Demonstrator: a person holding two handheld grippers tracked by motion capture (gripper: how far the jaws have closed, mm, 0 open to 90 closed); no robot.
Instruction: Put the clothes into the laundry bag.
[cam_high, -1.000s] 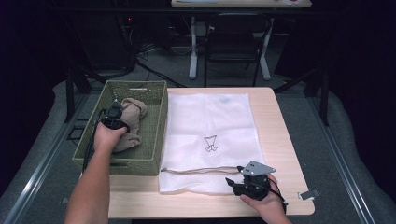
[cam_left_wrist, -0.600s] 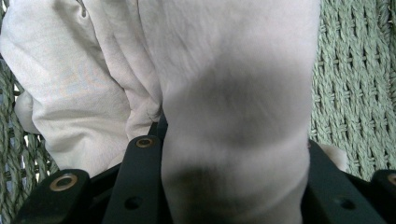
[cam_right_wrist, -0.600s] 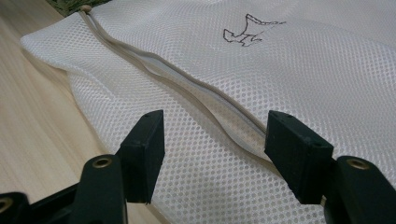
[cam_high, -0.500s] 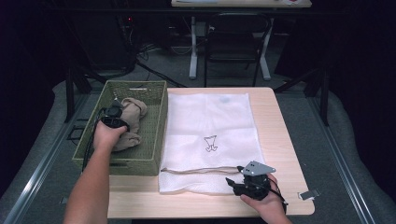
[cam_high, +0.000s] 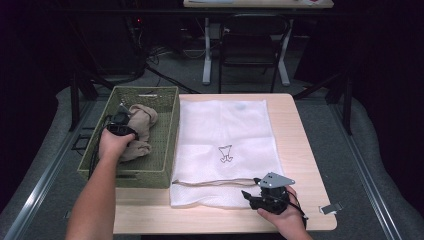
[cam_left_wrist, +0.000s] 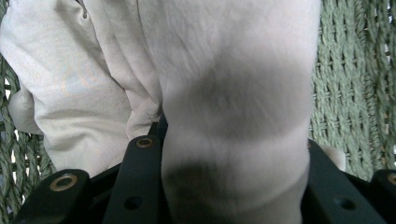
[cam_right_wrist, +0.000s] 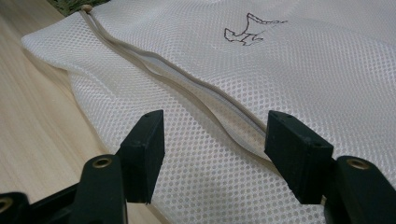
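**Cloth gripped in basket as mesh bag waits on table**

At the near edge of the table (cam_high: 150, 215), the right claw (cam_high: 252, 196) rests low over the white mesh bag (cam_high: 225, 130), its jaws standing apart with nothing pinched between them. In the right gripper view they straddle the bag's zipper (cam_right_wrist: 187, 88), whose seam gapes partly open, a placing that looks meant to hold or lift the mouth of the bag so something can go in. A small dark emblem (cam_high: 225, 153) marks the middle of the mesh.

Farther back and to the left, the left claw (cam_high: 120, 122) reaches down into the green woven basket (cam_high: 165, 150), which stands just beside the bag. Its jaws are clamped on a fold of the beige cloth (cam_left_wrist: 233, 93) bunched on the basket's floor, apparently ready to lift it out and carry it across to the bag.

Beyond the table stands an empty chair (cam_high: 252, 45).
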